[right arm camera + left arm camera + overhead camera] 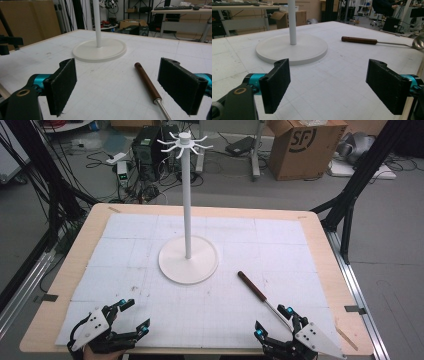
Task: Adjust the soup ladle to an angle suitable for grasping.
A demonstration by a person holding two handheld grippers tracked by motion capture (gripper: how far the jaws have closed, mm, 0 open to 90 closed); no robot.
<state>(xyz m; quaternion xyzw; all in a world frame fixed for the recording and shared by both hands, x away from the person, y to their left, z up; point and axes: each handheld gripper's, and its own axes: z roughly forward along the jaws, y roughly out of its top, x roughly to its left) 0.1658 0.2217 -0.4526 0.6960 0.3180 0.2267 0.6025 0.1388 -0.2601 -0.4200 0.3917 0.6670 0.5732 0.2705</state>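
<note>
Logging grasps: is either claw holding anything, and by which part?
Nothing is held: left claw and right claw are open; the ladle lies untouched.

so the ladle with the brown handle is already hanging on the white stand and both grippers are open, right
Not hanging: the high view shows the ladle lying flat on the table, right of the white stand. The left gripper and right gripper are indeed open.

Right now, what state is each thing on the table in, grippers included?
Left gripper: open, holding nothing, low over the mat.
Right gripper: open, holding nothing, near the ladle's shaft.
Ladle: lying flat on the mat, wooden handle toward the stand, ungrasped.
Hook stand: upright on its round base, hooks bare.
</note>
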